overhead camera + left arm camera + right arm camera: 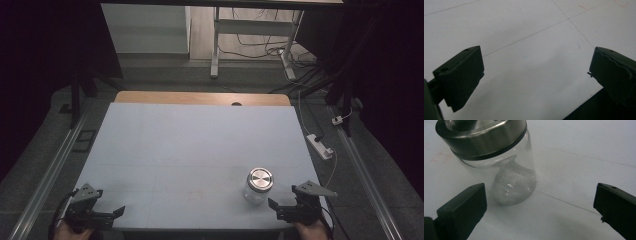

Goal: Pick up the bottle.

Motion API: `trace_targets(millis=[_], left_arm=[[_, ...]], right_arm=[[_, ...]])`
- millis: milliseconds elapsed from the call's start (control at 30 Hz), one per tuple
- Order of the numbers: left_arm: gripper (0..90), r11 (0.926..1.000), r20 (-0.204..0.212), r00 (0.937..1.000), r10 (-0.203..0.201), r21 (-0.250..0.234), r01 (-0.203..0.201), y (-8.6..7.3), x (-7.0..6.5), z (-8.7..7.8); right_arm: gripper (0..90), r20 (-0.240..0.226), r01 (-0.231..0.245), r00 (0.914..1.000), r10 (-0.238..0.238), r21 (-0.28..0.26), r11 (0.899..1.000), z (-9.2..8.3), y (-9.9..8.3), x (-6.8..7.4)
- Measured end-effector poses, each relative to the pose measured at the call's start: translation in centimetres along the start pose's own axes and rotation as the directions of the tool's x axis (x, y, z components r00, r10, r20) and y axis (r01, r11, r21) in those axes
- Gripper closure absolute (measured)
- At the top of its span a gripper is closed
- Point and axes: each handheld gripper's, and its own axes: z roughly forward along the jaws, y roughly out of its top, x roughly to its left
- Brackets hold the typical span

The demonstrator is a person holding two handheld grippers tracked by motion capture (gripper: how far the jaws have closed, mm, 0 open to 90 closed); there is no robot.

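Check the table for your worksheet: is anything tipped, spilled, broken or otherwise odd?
Nothing stands out. The jar stands upright with its lid seated level, and no spill marks the table around it. Both the left gripper and right gripper are open, holding nothing.

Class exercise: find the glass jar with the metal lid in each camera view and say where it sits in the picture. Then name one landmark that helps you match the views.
High view: the glass jar stands lower right of centre on the table, just left of the right gripper.
Right gripper view: the jar is upper left, beyond the open jaws.
Left gripper view: not in it.
Shared landmark: the thin seam lines on the white table.
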Motion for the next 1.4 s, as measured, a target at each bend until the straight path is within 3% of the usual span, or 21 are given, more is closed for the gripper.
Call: trace_targets(millis=[933, 1200, 1400], left_arm=[[0.4, 1.0000, 0.028, 0.9996, 0.002, 0.008, -0.002, 0.0, 0.1, 0.1], [0.4, 1.0000, 0.034, 0.9994, -0.002, 0.005, 0.002, 0.0, 0.2, 0.0], [0.4, 1.0000, 0.038, 0.9993, -0.007, 0.004, 0.007, 0.0, 0.2, 0.0]], right_arm=[[0.0, -0.031, 0.062, 0.9976, -0.062, 0.017, 0.998, 0.1, 0.1, 0.5], [0.0, -0.058, 0.083, 0.9948, -0.084, -0.011, 0.996, -0.4, 0.6, 0.9], [0.0, -0.087, 0.094, 0.9918, -0.094, -0.003, 0.996, -0.2, 0.6, 1.1]])
